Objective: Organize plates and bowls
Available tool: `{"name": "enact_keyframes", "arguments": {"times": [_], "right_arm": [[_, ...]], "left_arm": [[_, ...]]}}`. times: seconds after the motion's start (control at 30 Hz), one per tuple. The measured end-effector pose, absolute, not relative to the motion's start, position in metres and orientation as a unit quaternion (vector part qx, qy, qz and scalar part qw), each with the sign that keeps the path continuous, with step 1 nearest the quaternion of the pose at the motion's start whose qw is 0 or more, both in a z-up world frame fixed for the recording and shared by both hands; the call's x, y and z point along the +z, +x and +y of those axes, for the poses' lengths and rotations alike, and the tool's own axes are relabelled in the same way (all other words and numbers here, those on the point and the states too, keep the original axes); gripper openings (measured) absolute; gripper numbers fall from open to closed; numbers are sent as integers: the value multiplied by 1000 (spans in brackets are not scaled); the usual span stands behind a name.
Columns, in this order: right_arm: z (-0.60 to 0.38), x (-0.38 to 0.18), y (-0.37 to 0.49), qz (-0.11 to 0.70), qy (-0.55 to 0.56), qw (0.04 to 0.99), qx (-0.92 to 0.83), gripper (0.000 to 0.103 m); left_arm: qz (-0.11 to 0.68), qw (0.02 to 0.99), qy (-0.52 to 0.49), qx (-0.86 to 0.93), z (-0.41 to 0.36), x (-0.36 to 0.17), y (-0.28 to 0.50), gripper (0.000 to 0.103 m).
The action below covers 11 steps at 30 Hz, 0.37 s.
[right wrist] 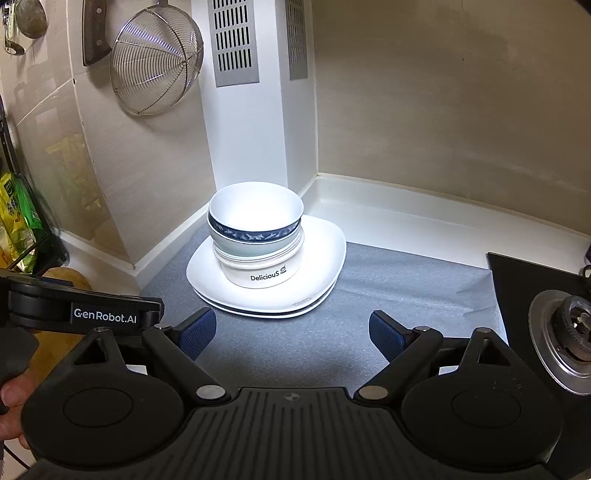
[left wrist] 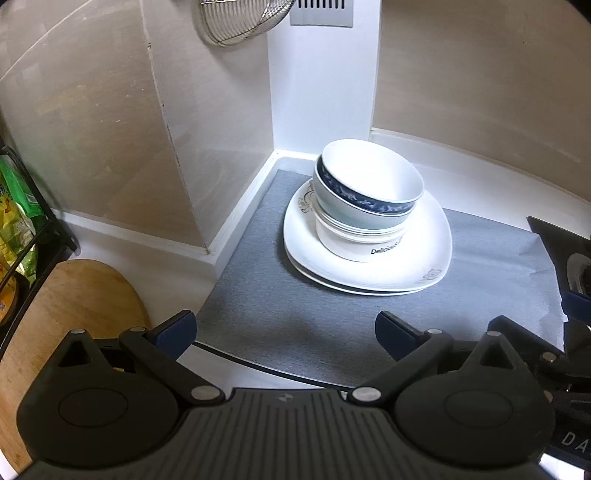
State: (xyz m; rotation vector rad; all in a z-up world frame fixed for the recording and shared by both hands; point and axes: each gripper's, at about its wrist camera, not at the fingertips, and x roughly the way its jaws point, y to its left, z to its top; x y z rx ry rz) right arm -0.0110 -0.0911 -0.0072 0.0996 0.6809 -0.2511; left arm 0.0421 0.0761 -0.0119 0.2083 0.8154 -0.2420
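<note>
Two white squarish plates point(left wrist: 417, 273) point(right wrist: 321, 258) lie stacked on a grey mat point(left wrist: 280, 317) point(right wrist: 406, 280) in the counter's corner. On them stands a white bowl marked "Delicious" point(left wrist: 358, 247) point(right wrist: 266, 275), and nested on top is a pale bowl with a dark blue patterned band point(left wrist: 365, 199) point(right wrist: 255, 230). My left gripper point(left wrist: 286, 334) is open and empty, in front of the stack and apart from it. My right gripper point(right wrist: 291, 332) is open and empty, also in front of the stack.
A wooden cutting board point(left wrist: 74, 295) lies at the left, next to a black rack with green packets point(left wrist: 18, 221). A wire strainer point(right wrist: 155, 62) and a cleaver point(right wrist: 94, 33) hang on the wall. A black stove with a burner point(right wrist: 569, 325) is at the right.
</note>
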Motion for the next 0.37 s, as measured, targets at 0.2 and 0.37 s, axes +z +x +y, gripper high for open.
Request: {"name": "enact_keyframes", "arguments": {"times": [0.2, 0.37], "right_arm": [[-92, -6, -12, 332, 48, 934, -124, 91], [-91, -5, -12, 328, 45, 936, -123, 91]], "left_arm": [[391, 906, 102, -122, 71, -11, 37, 103], [390, 906, 107, -124, 69, -12, 36, 103]]}}
